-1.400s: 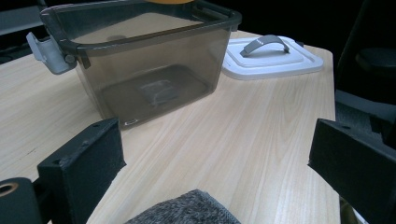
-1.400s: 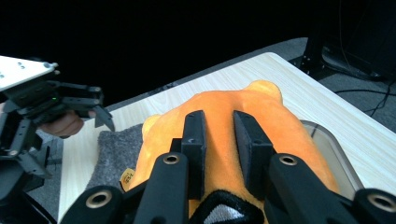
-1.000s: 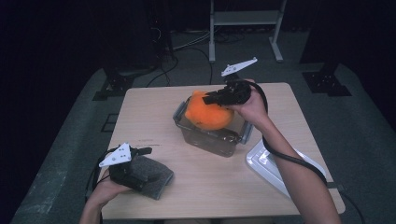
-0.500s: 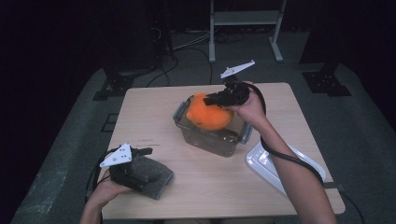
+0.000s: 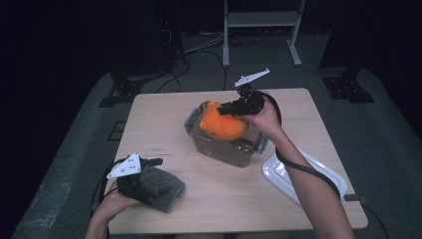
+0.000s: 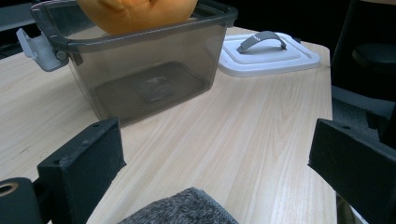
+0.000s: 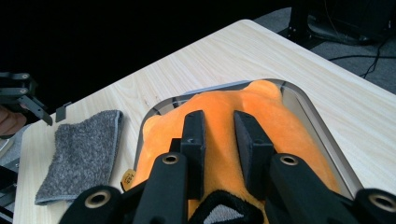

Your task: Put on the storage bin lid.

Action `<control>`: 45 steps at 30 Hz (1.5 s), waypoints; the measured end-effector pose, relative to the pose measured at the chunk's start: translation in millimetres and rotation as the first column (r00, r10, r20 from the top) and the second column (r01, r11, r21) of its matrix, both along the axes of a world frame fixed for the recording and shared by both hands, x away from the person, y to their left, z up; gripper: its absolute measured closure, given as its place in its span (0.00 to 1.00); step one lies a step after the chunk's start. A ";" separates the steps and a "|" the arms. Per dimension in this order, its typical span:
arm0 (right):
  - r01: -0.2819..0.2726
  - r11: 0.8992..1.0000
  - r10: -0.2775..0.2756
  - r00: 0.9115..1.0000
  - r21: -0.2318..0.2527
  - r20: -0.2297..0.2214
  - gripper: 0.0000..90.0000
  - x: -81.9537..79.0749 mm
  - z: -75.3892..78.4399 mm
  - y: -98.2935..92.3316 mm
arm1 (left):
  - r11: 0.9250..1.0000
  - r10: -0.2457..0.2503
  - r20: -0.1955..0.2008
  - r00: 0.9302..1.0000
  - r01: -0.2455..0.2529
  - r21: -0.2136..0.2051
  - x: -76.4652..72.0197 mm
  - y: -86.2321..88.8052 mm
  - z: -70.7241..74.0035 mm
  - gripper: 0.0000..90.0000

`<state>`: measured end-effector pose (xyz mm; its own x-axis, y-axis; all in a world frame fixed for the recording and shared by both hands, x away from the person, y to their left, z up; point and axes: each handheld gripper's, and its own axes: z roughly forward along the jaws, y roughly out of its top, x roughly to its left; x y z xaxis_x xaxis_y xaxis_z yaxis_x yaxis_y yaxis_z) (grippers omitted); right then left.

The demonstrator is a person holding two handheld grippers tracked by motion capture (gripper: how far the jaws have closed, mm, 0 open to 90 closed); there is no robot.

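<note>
An orange plush toy [image 5: 222,124] sits partly inside a clear grey plastic bin [image 5: 224,153] at the table's centre, its top still above the rim. My right gripper [image 5: 226,108] is shut on a fold of the plush [image 7: 261,107], jaws pinching the fabric from above [image 7: 219,123]. At the near left, my left gripper [image 5: 154,172] rests over a folded grey towel [image 5: 166,191]. Its jaws stand wide open [image 6: 215,140], with the towel's edge [image 6: 182,210] low between them and untouched. The bin [image 6: 149,70] stands ahead of it.
The bin's white lid [image 5: 286,172] with a grey handle lies flat at the table's right front corner. A grey latch hangs open on the bin's side [image 6: 35,46]. Bare wood lies between the towel and the bin. A metal stand is on the floor behind.
My right gripper has sunk a little with the orange plush, pushing it lower into the bin. The left gripper and the towel have stayed put.
</note>
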<state>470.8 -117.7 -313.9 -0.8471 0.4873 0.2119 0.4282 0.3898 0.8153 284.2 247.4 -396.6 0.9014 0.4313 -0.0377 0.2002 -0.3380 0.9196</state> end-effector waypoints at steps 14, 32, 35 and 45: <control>0.025 0.999 -0.026 0.999 -0.028 -0.037 0.82 9.0 -16.9 -0.4 | 1.000 -0.005 0.002 1.000 0.005 0.003 0.1 -0.8 -0.1 0.03; 0.024 0.998 -0.030 0.996 -0.064 -0.087 0.79 15.7 -32.8 5.9 | 1.000 -0.004 0.001 1.000 0.004 0.004 0.4 0.3 0.1 0.03; 0.018 0.997 -0.024 0.995 -0.070 -0.093 0.79 16.1 -34.8 8.0 | 1.000 -0.001 0.003 1.000 0.001 0.003 0.5 1.0 0.3 0.03; 0.008 0.996 -0.017 0.994 -0.092 -0.105 0.79 15.7 -39.0 11.8 | 1.000 0.001 0.005 1.000 -0.001 0.001 0.0 1.8 0.9 0.03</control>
